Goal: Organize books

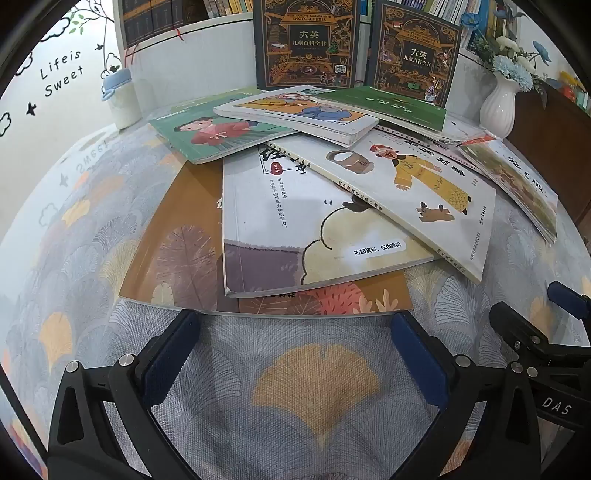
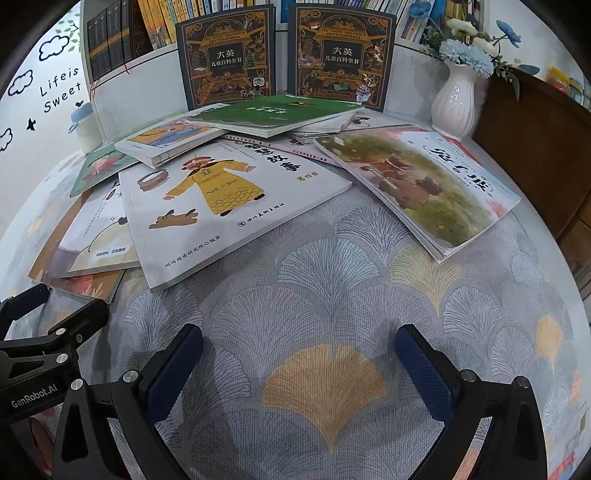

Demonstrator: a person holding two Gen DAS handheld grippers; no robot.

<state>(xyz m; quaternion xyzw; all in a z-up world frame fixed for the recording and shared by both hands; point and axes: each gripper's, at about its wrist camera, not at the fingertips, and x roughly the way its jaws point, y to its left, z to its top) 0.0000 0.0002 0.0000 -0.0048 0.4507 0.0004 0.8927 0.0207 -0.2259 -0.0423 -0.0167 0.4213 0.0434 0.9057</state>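
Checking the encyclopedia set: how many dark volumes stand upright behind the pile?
2: left encyclopedia and right encyclopedia, side by side against the shelf, lower edges hidden by the pile.

Both views: bright, even indoor light, source not visible. Shadows soft, faint under book (image 1: 325, 236) edges and fingers (image 1: 170, 354). Mild glare on vase (image 2: 456, 101) and glossy covers. Strong fisheye bending; tablecloth (image 2: 332, 280) bulges, black vignette at corners. Centre sharp, print legible; far shelf (image 2: 155, 22) and frame edges slightly soft.
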